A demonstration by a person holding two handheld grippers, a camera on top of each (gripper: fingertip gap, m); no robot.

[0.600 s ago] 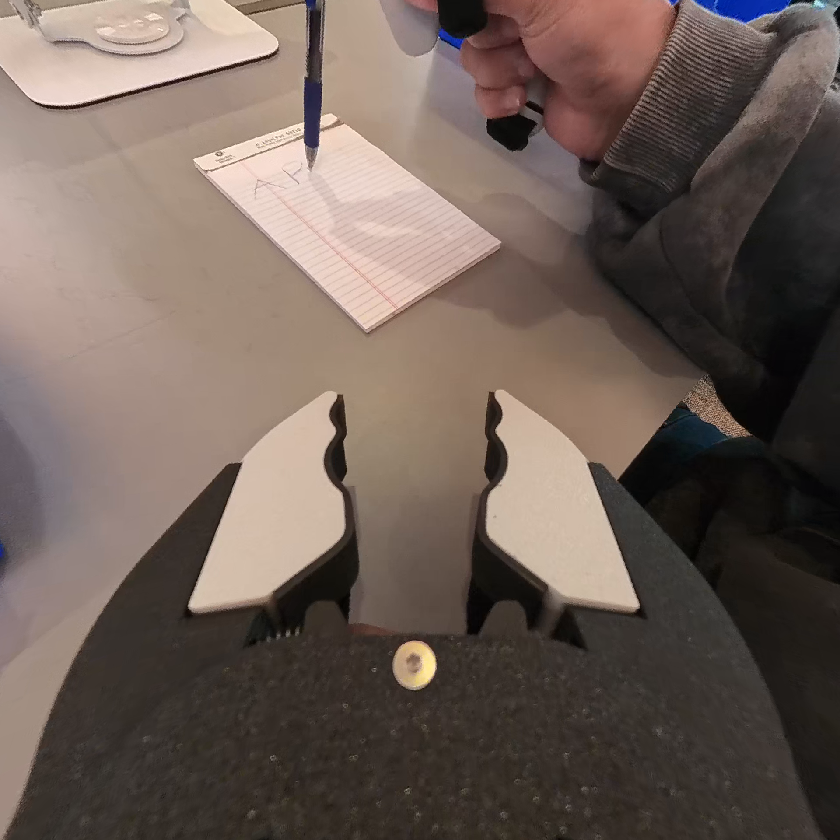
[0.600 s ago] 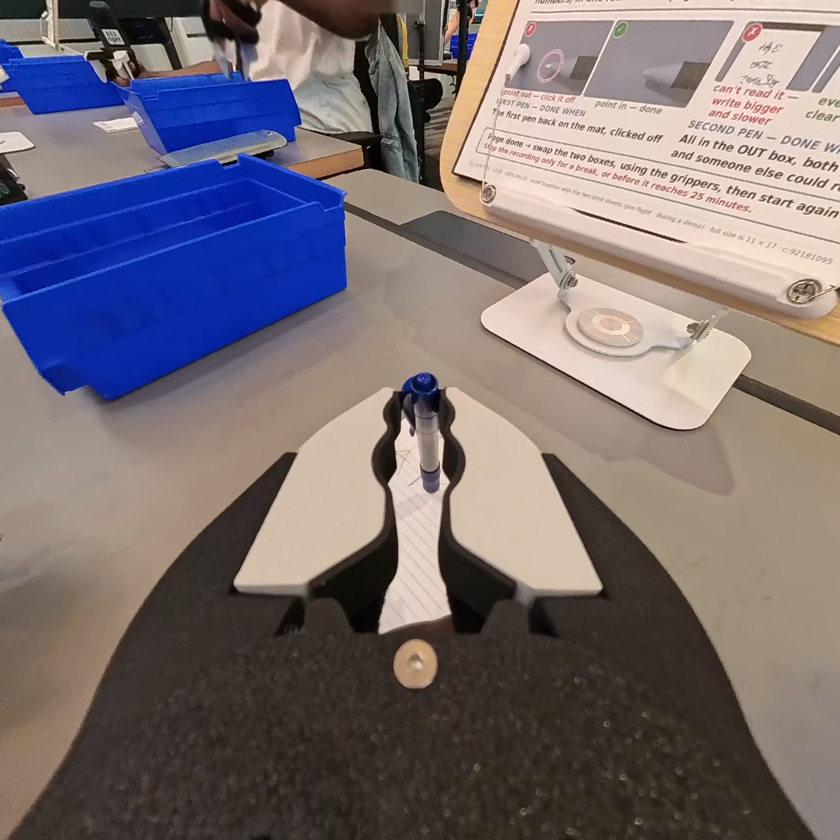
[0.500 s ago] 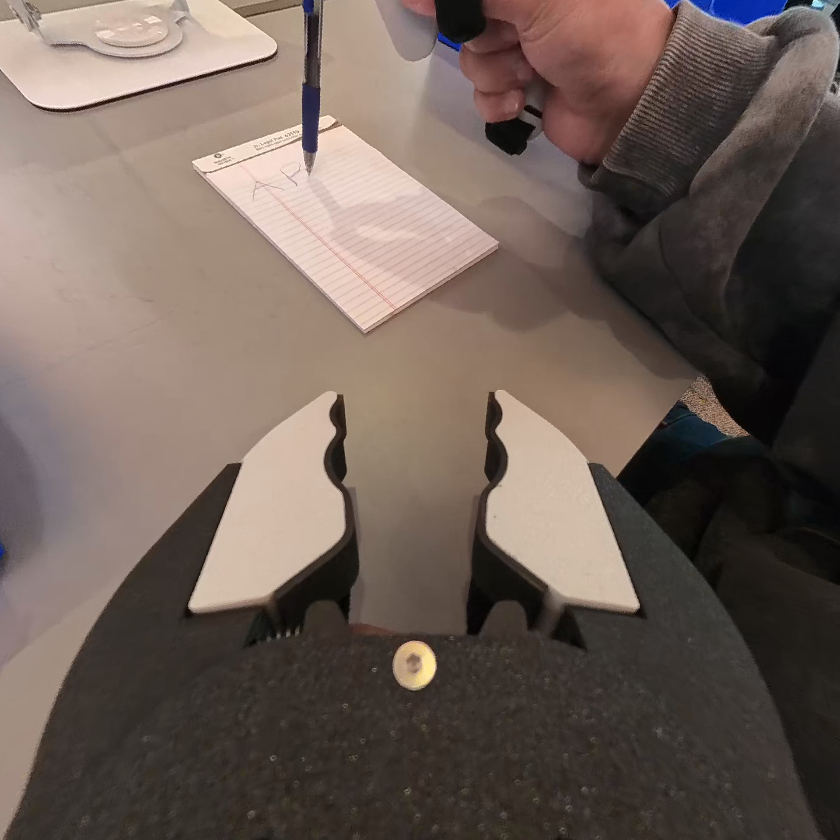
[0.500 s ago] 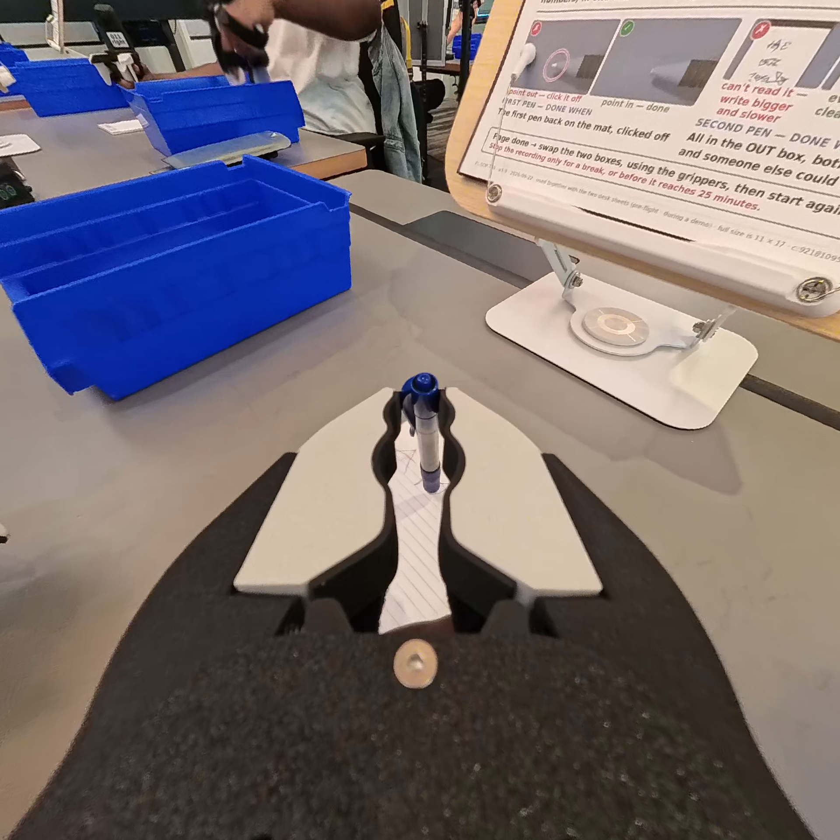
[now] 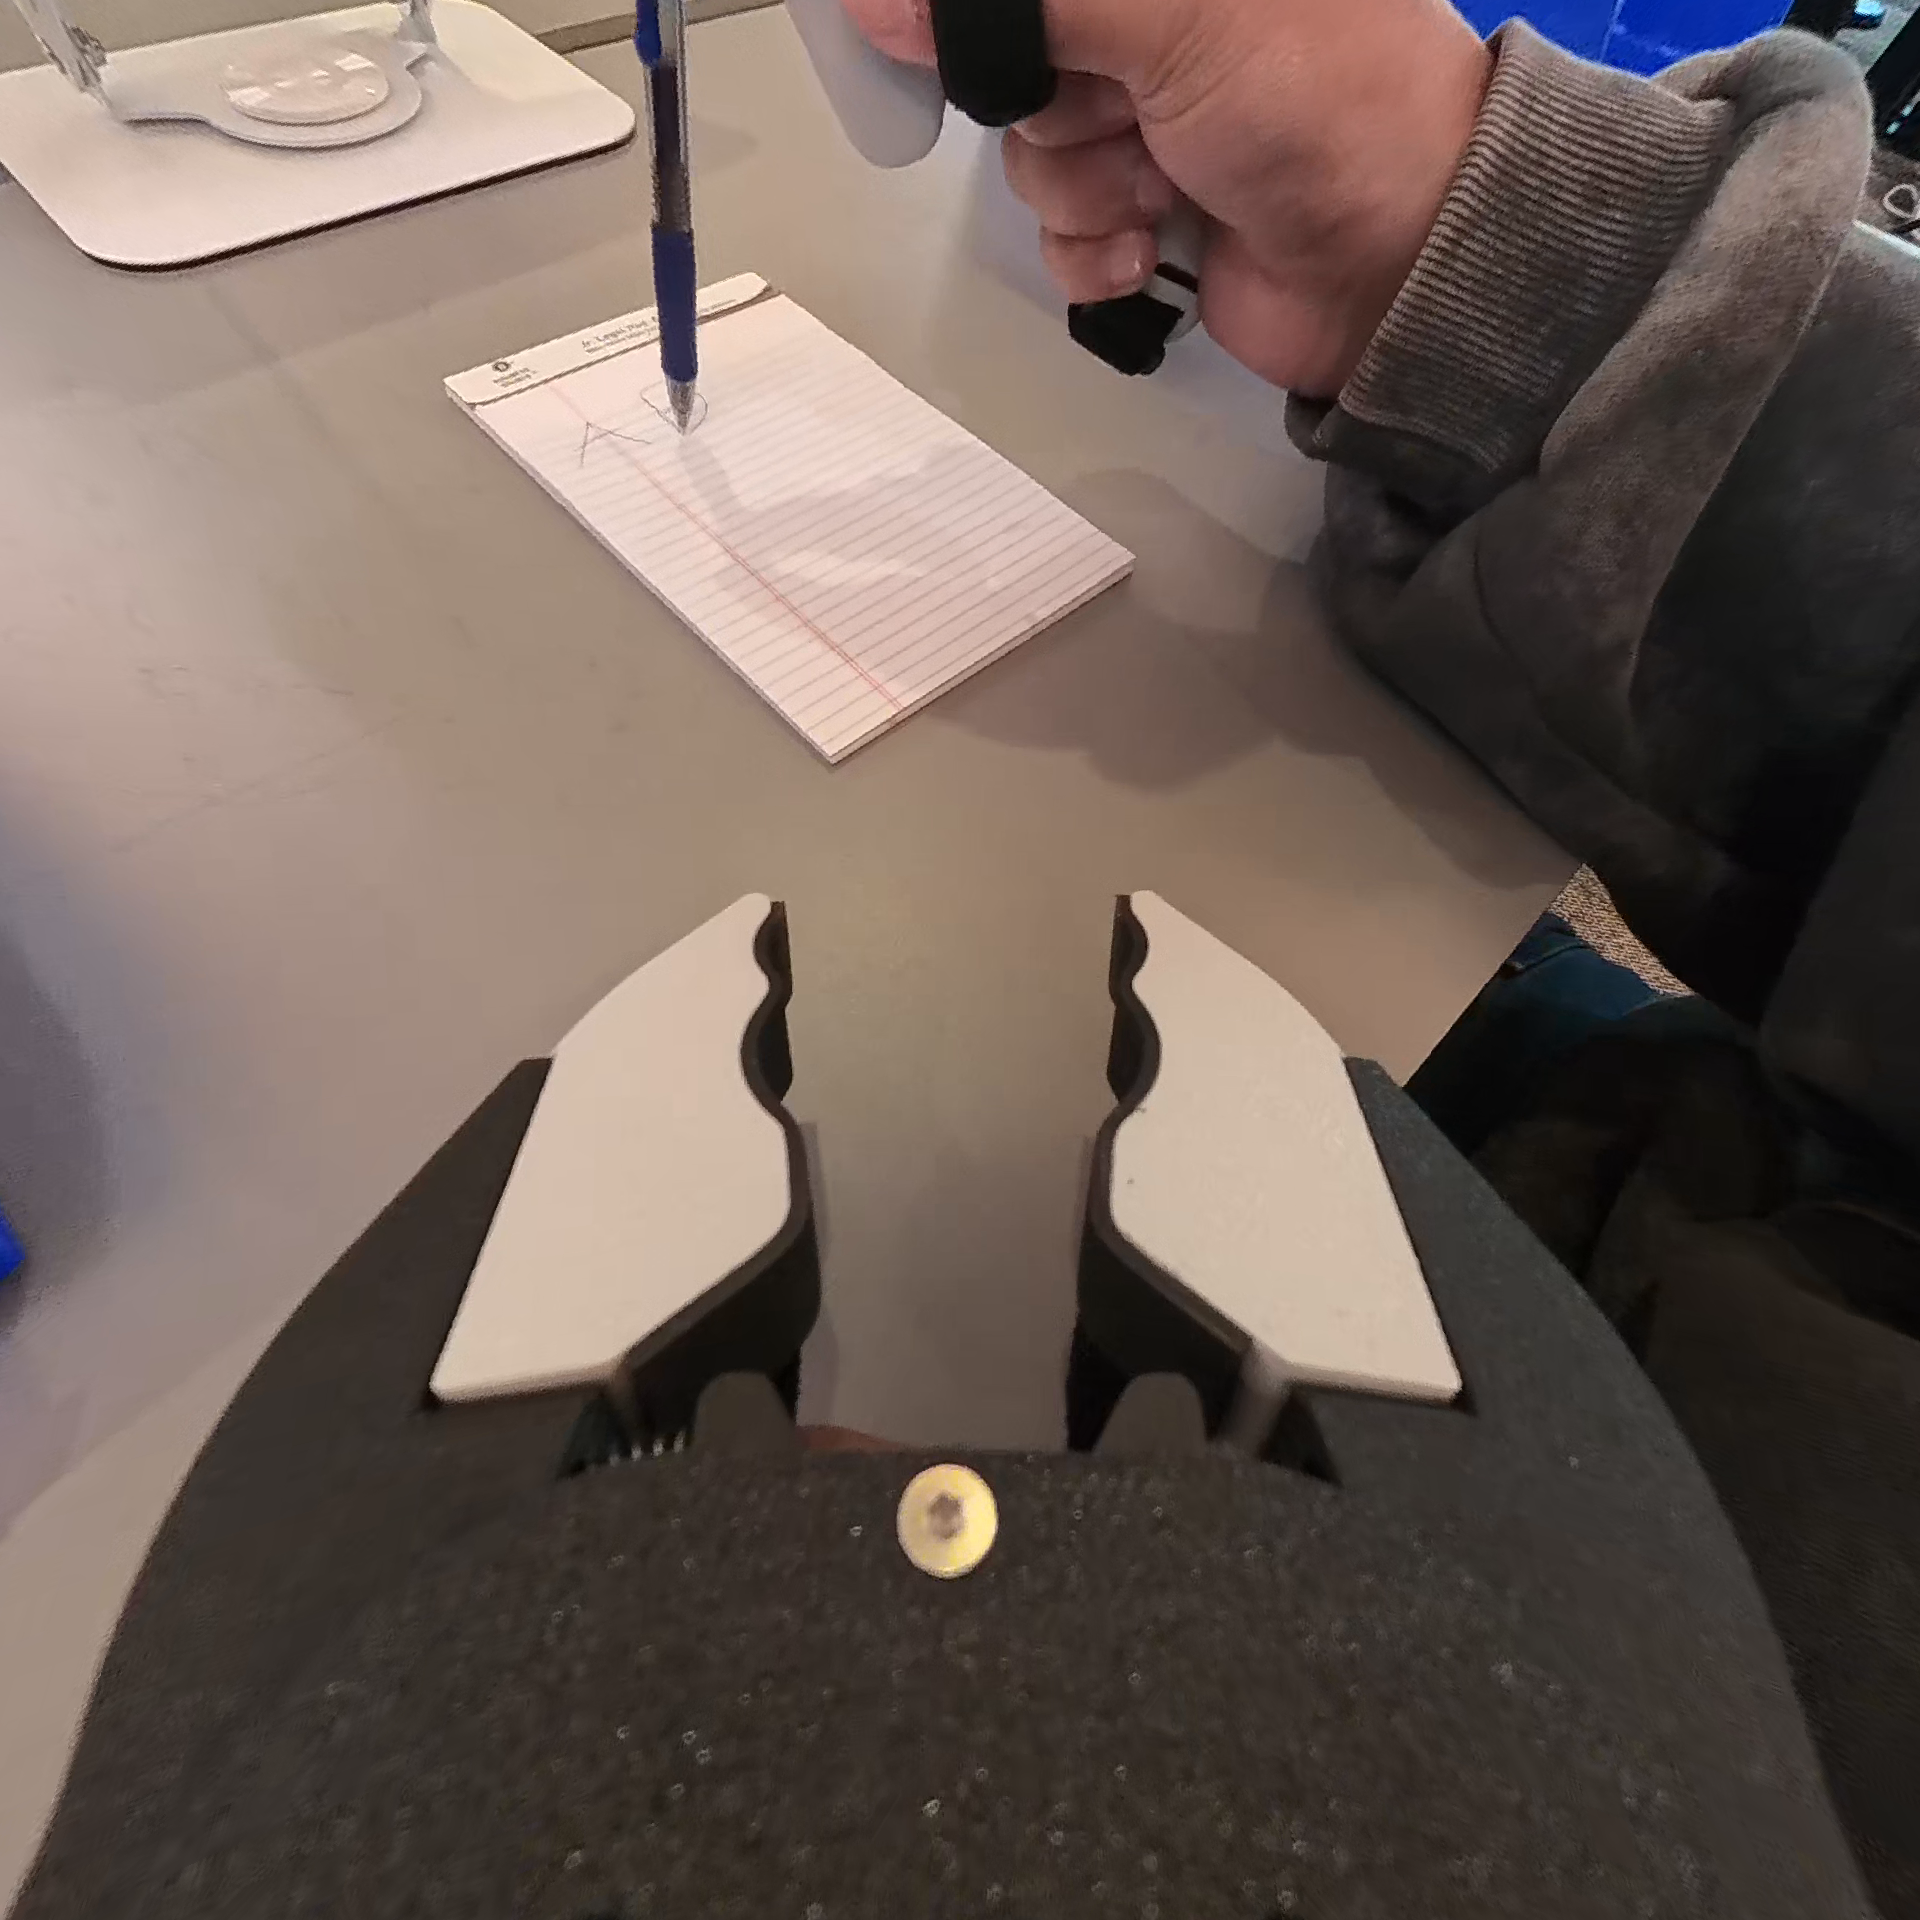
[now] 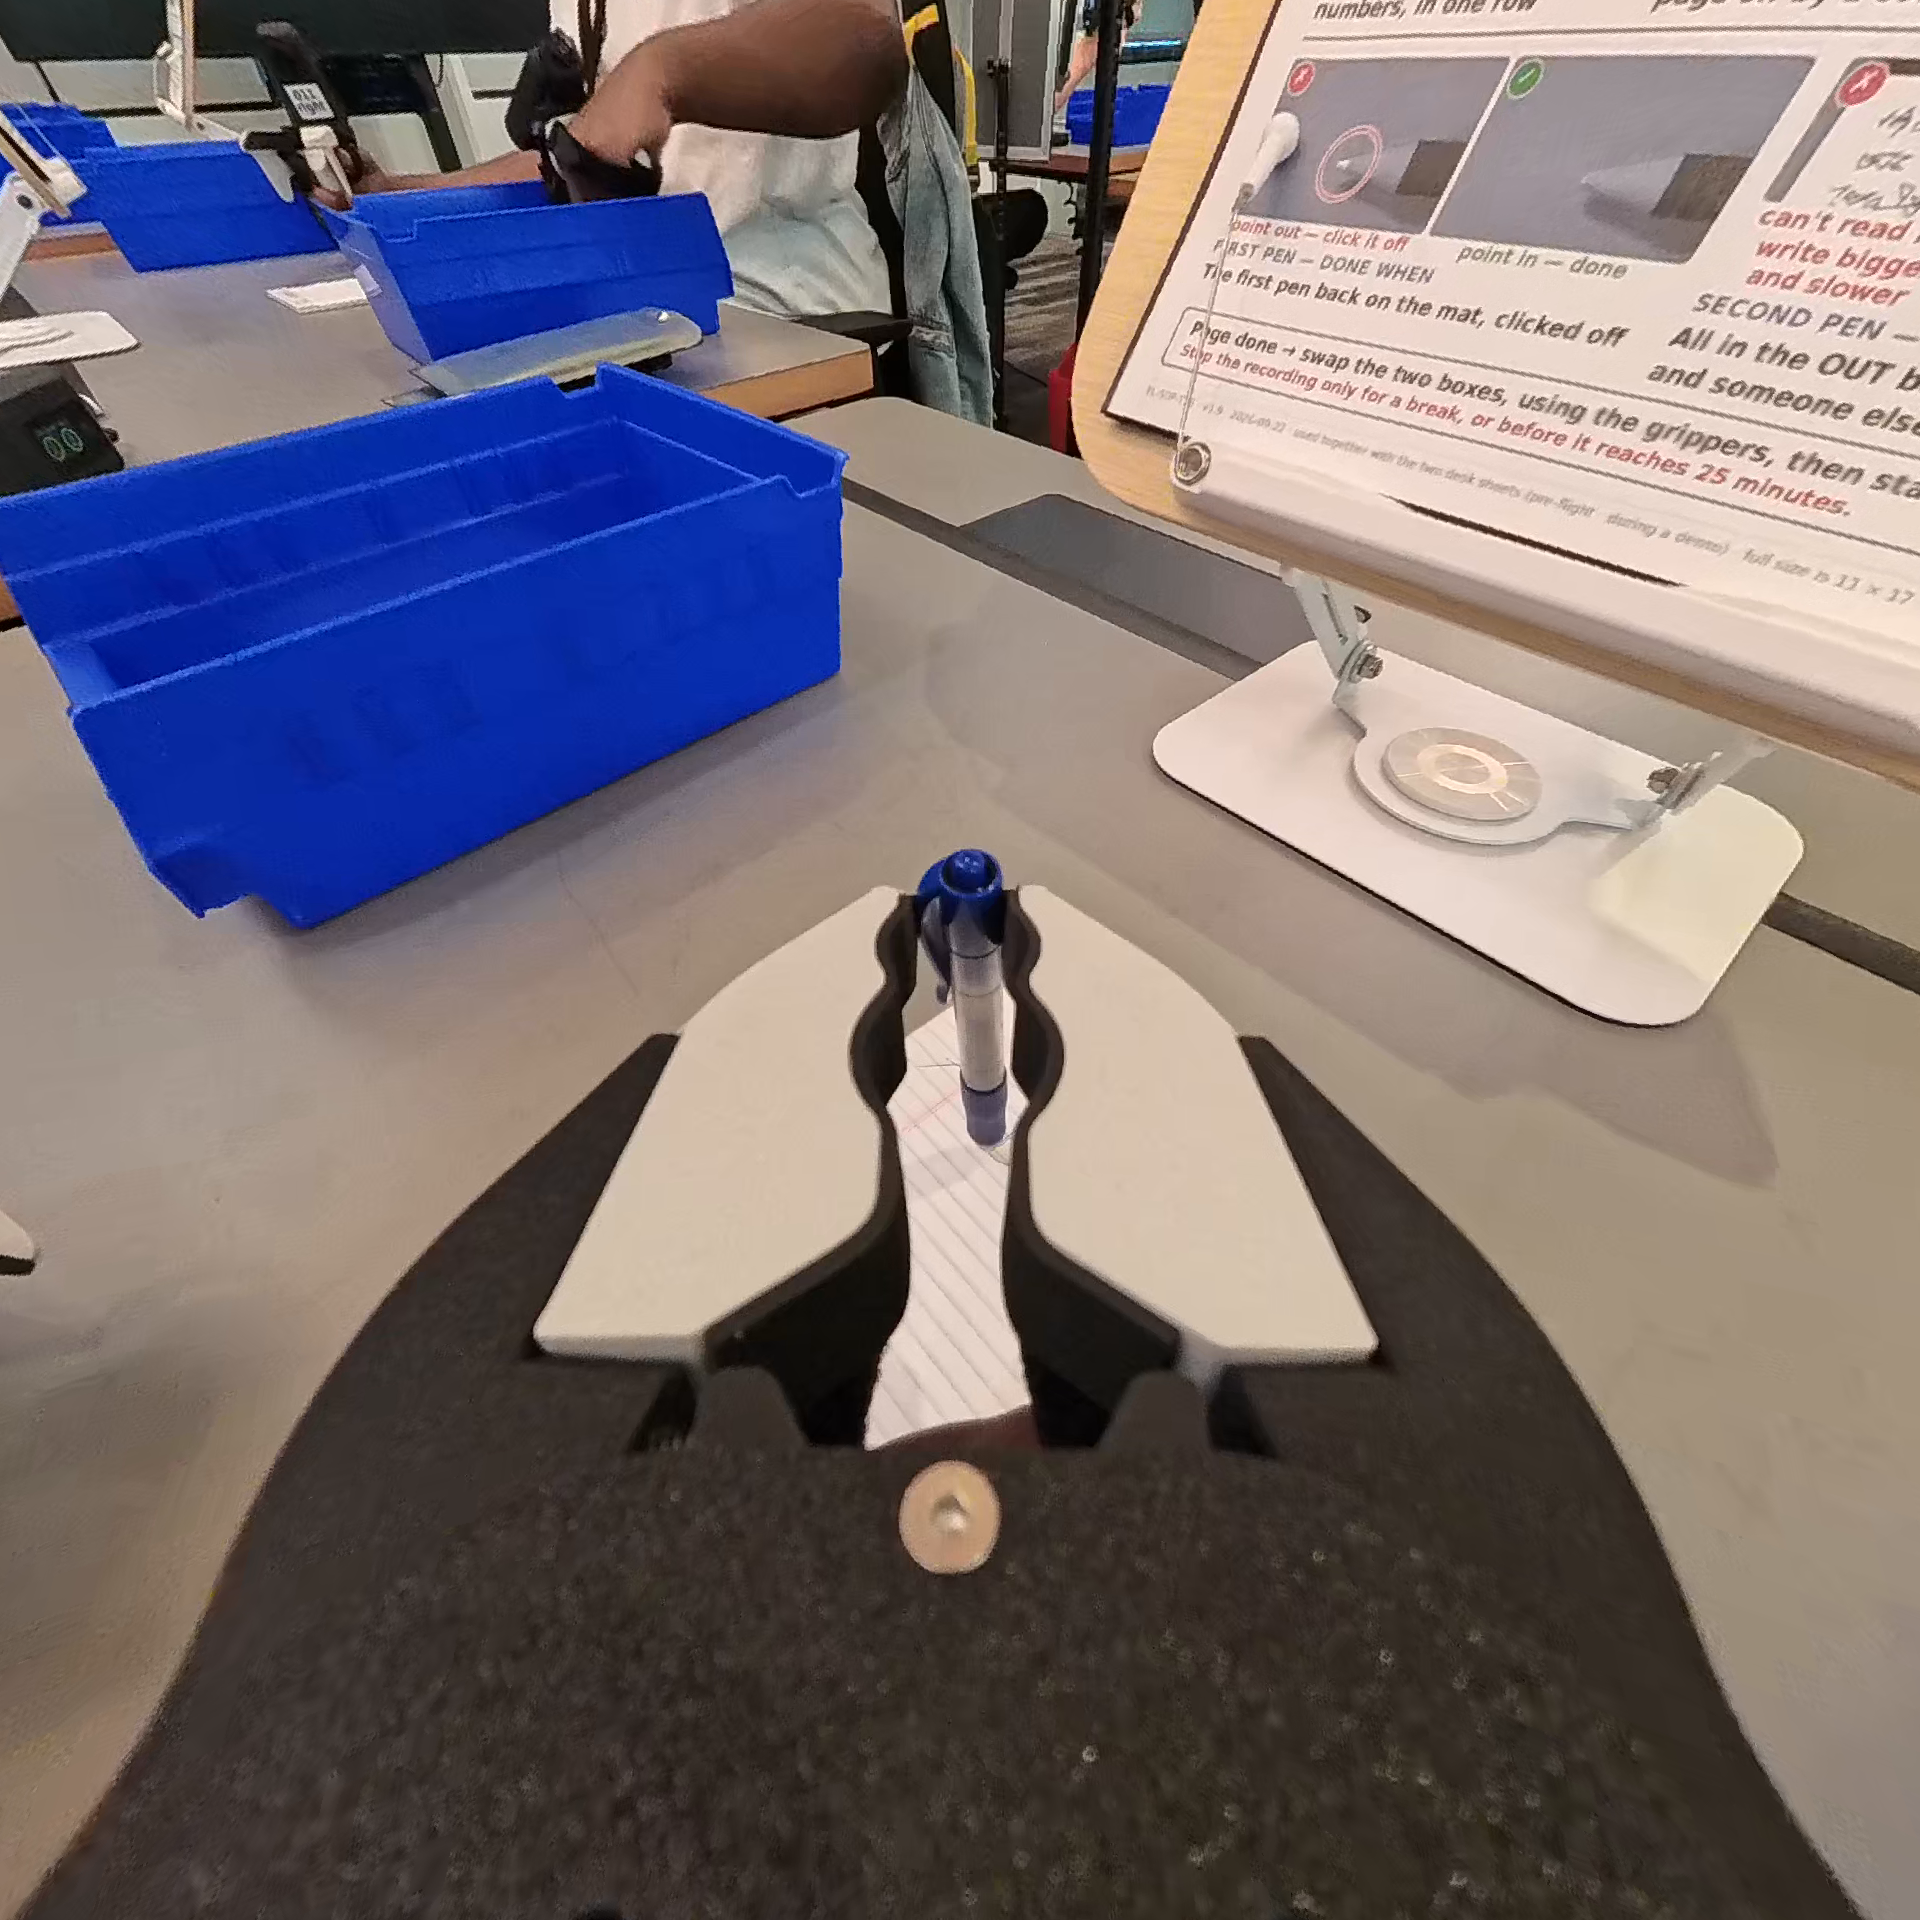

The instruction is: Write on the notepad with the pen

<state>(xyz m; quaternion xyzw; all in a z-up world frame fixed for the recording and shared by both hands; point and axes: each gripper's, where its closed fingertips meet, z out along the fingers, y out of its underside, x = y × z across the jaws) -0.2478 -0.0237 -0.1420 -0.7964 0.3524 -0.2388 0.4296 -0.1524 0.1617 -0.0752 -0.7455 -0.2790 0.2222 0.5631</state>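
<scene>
A white lined notepad [image 5: 821,530] lies on the grey table, with a few pen marks near its top. A blue pen [image 5: 670,260] stands almost upright with its tip on the pad's top lines. My right gripper [image 6: 961,914] is shut on the pen [image 6: 977,1008], and the pad [image 6: 951,1288] shows between its fingers. A hand [image 5: 1247,166] in a grey sleeve holds that gripper. My left gripper [image 5: 945,914] is open and empty above the table, nearer than the pad and apart from it.
A white stand base [image 5: 260,145] sits beyond the pad and carries a tilted instruction board [image 6: 1558,312]. A blue bin [image 6: 416,644] stands to the left of it. More blue bins and a person are at a far table. The table's edge [image 5: 1496,956] is near on the right. Tip to tip, the grippers are about 20 centimeters apart.
The pen tip has moved a little to the right along the pad's top lines, and a further mark has appeared beside the first one. The left gripper has stayed still and open.
</scene>
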